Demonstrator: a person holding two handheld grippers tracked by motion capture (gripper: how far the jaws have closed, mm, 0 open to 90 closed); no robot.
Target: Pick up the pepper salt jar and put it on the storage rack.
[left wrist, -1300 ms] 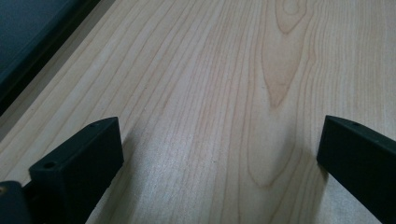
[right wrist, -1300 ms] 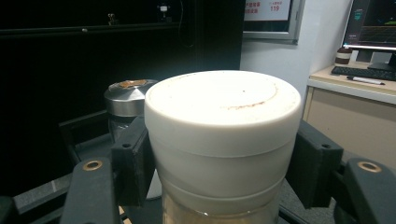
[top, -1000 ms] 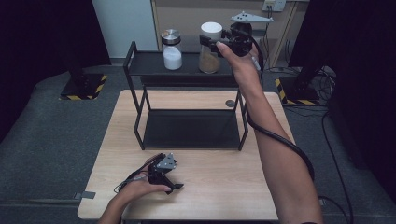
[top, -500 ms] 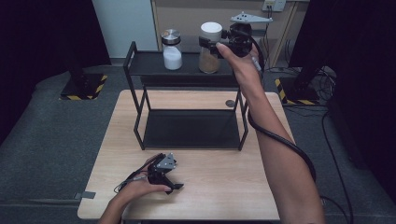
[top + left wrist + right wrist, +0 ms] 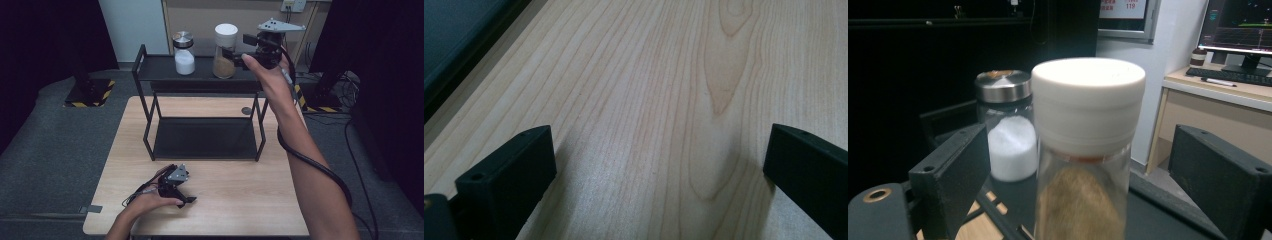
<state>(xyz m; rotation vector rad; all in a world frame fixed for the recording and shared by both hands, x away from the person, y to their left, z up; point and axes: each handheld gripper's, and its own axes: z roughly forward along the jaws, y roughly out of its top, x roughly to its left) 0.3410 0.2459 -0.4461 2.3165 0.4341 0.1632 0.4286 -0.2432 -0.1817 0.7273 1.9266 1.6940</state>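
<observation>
The jar with the white lid point(image 5: 225, 51) is seen in the upper middle of the high view, standing upright on the top shelf of the black rack point(image 5: 150, 65), just to the right of a second jar with a metal lid point(image 5: 184, 53); the two stand near each other but apart. In the right gripper view the white-lidded jar point(image 5: 1087, 150) rises in the centre of the frame, with the metal-lidded one point(image 5: 1005, 125) behind it to the left.

The right tongs point(image 5: 239, 49) are held at the jar's right side in the high view. Their jaws have just been opening, and in the right gripper view they stand clear on either side of the jar, no pad pressing on the glass. The left tongs point(image 5: 181, 196) are rested low in the high view on the wooden worktop point(image 5: 280, 200), jaws wide and empty.

The jar is judged to be rigid and breakable (clear walls, probably glass), and smooth enough to slip. It is partly filled with a brown powder, so moderate weight sitting low is expected. Being tall and narrow, it could be tipped by a push near the lid. A hold is best taken on the straight body just below the lid, squarely across the widest part, with firm but not crushing pressure.
</observation>
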